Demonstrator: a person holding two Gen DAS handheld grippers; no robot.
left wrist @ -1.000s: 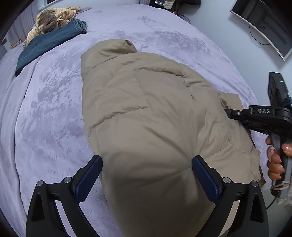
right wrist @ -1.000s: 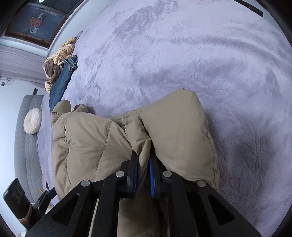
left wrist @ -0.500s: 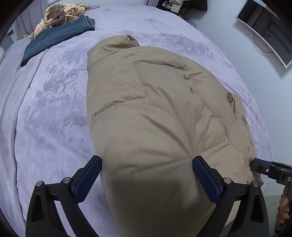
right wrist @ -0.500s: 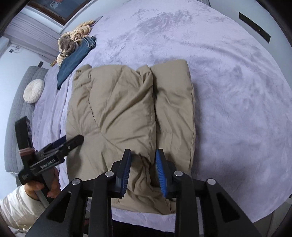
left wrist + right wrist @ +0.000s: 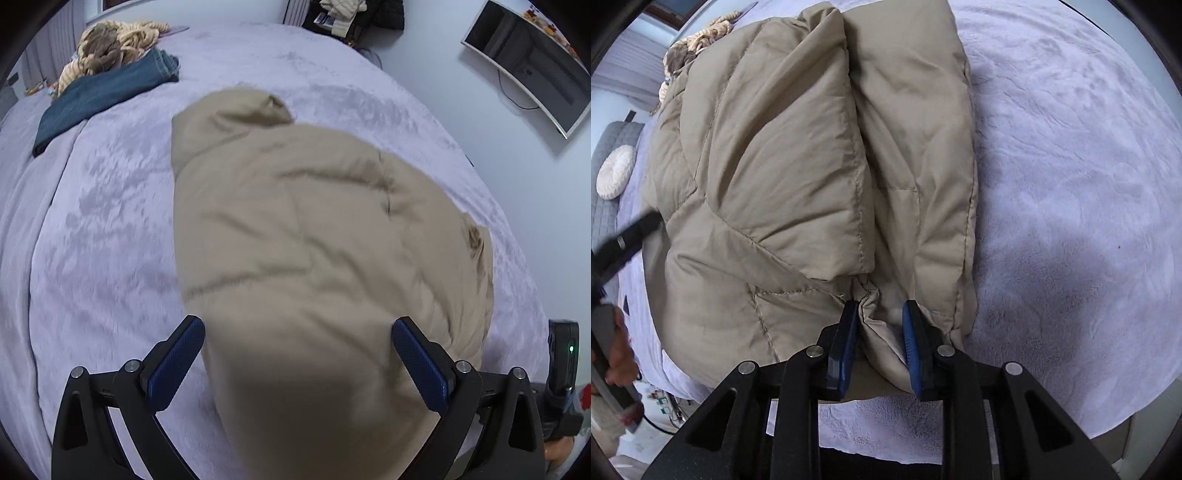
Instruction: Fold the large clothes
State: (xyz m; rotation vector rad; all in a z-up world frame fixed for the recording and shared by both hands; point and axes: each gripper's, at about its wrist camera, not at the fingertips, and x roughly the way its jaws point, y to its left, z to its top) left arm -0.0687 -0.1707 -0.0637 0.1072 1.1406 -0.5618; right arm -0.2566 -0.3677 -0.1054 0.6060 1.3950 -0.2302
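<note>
Left wrist view: the left claw (image 5: 297,363) stands wide over the near end of the tan padded jacket (image 5: 314,229), gripping nothing. Right wrist view: the right claw (image 5: 880,345), narrow and closing, has a gathered hem fold between its pads (probably for pulling over); the jacket lies mid-bed (image 5: 1071,184).

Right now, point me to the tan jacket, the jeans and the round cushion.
tan jacket (image 5: 783,177): right wrist view, middle of the folded quilted panel.
jeans (image 5: 99,96): left wrist view, middle of the folded denim.
round cushion (image 5: 616,177): right wrist view, its centre.
</note>
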